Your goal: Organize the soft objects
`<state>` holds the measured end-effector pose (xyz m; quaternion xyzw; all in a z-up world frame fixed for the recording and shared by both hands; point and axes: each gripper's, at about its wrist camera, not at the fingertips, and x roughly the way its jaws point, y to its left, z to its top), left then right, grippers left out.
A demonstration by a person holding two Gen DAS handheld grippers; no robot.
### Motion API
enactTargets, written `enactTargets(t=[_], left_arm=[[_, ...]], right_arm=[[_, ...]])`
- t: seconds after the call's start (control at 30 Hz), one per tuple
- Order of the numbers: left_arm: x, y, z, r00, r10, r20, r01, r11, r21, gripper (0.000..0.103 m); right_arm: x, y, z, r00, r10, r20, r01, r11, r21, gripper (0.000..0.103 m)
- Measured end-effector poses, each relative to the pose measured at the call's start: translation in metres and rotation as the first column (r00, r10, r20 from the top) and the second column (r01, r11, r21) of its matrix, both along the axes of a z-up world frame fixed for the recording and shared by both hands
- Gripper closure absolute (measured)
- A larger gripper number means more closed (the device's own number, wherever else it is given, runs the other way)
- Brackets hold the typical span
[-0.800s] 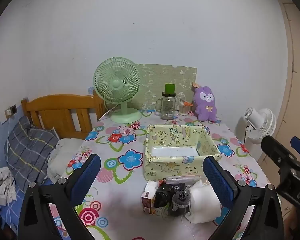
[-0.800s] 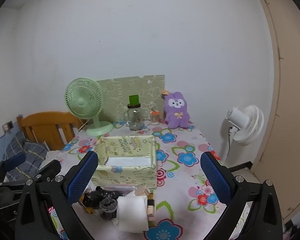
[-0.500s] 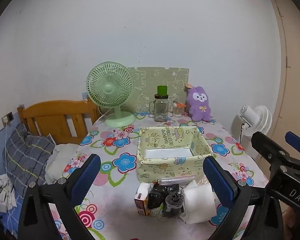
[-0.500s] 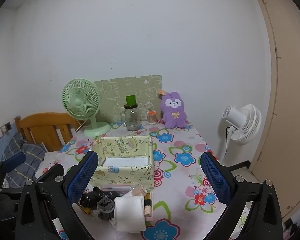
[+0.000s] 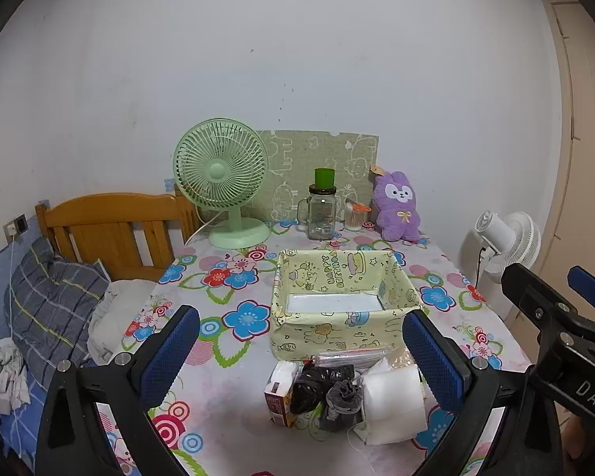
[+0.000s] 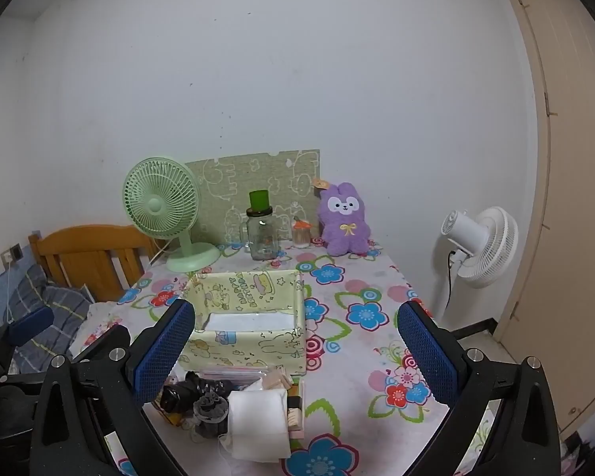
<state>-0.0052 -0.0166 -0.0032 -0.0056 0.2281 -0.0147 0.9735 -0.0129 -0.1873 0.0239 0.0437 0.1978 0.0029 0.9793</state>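
Both tools, left tool [image 5: 300, 353] and right tool [image 6: 294, 347], have drawn back with fingers apart, empty. The soft-object pile [image 5: 339, 394] lies near, touching the fabric box [image 5: 339, 297] on the desk [image 5: 226, 400]; no grasp has begun.

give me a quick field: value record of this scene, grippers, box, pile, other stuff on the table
left gripper: open, holding nothing, above the table's near edge
right gripper: open, holding nothing
fabric box: mid-table, open top, only a white base showing inside
pile: just in front of the box, outside it; white roll, grey sock, black bag, small carton
back of table: green fan, glass jar, purple plush bunny
table: floral cloth
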Motion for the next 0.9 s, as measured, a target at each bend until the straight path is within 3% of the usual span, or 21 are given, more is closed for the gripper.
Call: enactTargets(t=[0.9], left_arm=[[0.0023,0.0009,0.0032,1.0,0.008,-0.001,-0.008,1.0,-0.006,0.0]], right_arm=[[-0.0004,0.0057,0.0003,1.0,0.022,-0.006,-0.022,1.0,0.007,0.0]])
